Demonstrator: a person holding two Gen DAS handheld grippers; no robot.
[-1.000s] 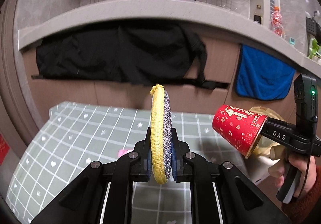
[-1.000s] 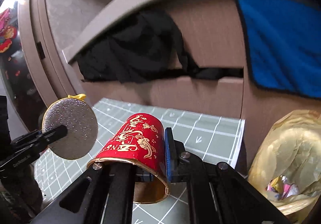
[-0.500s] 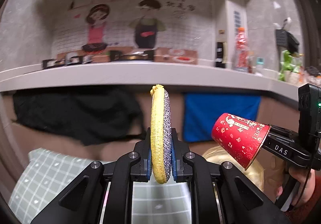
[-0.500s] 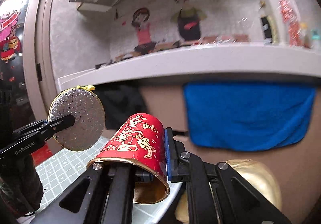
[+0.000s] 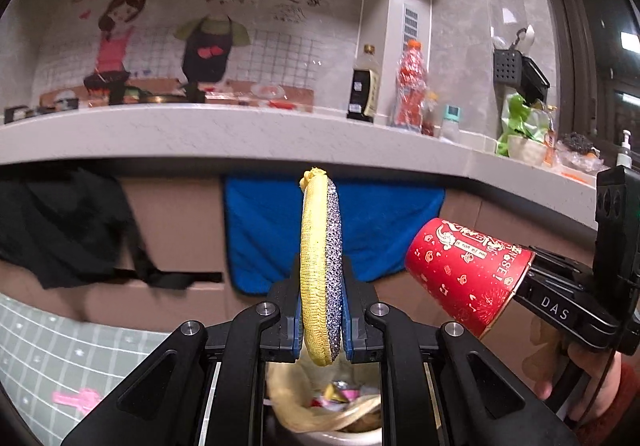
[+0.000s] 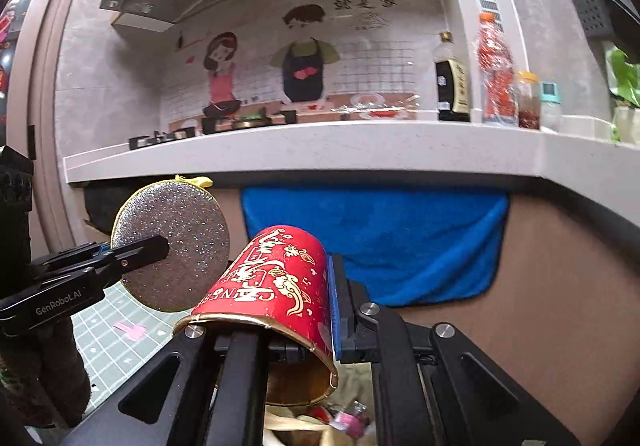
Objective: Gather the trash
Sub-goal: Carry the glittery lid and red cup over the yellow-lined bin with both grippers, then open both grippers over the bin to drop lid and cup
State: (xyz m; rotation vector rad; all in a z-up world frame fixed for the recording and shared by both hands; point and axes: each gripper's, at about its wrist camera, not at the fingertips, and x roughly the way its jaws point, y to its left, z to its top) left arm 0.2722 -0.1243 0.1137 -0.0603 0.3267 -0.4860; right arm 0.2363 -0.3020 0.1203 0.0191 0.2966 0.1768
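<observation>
I am gripping a round yellow-and-silver scouring pad [image 5: 321, 270] edge-up in my left gripper [image 5: 321, 326], its jaws pinched nearly closed on the pad's lower half. My right gripper [image 6: 316, 326] is clamping the wall of a red paper cup [image 6: 276, 286], one finger inside. Both are hanging over a yellow plastic trash bag [image 5: 320, 412] just below.

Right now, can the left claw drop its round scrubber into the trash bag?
Probably yes. The left claw holds the scrubber right above the open trash bag, with nothing between them.
</observation>
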